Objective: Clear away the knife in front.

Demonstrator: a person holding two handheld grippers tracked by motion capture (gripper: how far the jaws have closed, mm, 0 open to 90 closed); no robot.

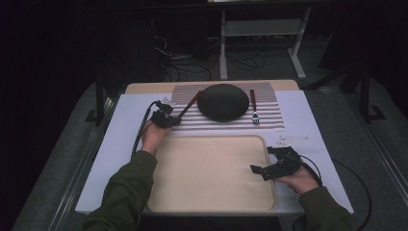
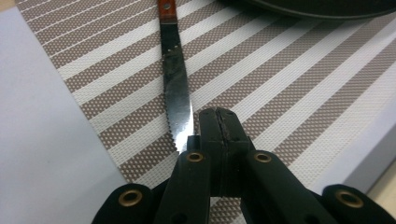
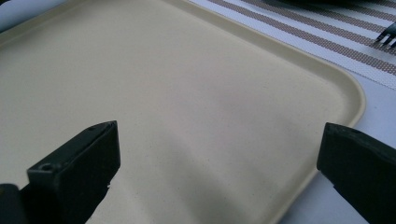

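White covering is spread over the table (image 1: 120,144), with a cream tray (image 1: 211,173) at lower centre and a striped placemat (image 1: 269,120) above it. On the placemat a knife (image 2: 177,93) lies left of the dark plate (image 1: 223,102); its blade tip is seen just beside the left gripper (image 2: 219,123), whose jaws are pressed together, empty. At lower right, the right gripper (image 1: 267,161) is held over the tray's edge, jaws wide apart.

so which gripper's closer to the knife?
Left. The left gripper has its shut jaws right beside the knife blade tip on the striped mat. The right gripper is far off, open over the tray's right edge.
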